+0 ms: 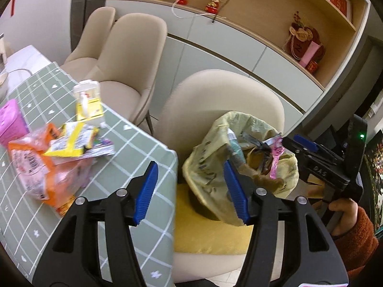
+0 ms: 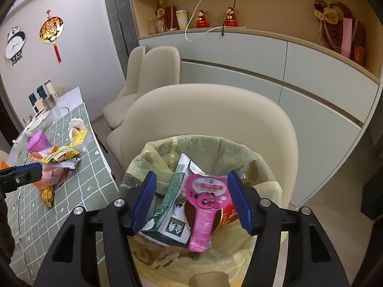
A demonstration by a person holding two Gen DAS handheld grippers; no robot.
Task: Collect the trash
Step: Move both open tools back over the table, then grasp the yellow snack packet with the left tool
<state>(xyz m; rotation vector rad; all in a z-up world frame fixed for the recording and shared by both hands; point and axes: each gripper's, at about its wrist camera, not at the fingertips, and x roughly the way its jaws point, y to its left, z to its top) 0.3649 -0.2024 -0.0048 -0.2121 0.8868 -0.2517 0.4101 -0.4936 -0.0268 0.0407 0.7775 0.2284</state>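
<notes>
A bin lined with a yellow bag is seen on the seat of a beige chair, already loaded with a green-and-white carton, a pink wrapper and a red cup. The right gripper is held directly over the bin's mouth, jaws spread wide with nothing clamped; the pink wrapper lies between the pads but is not seen pressed by them. The left gripper is pointed at the gap between table edge and bin, jaws roughly half open and empty.

More trash remains on the green checked tablecloth to the left: an orange bag, a yellow wrapper and small packets heaped together, with a white-and-yellow container farther back and a purple cup beyond.

Several risks can be judged from here. The pink wrapper stands propped high and could be knocked over the rim if the right gripper is withdrawn carelessly. The loose bag edge near the left gripper's right pad could be snagged and dragged, tipping the bin off the cushion. The heaped wrappers are thin and slippery; a shallow pinch could let one fall to the floor between table and chair.
</notes>
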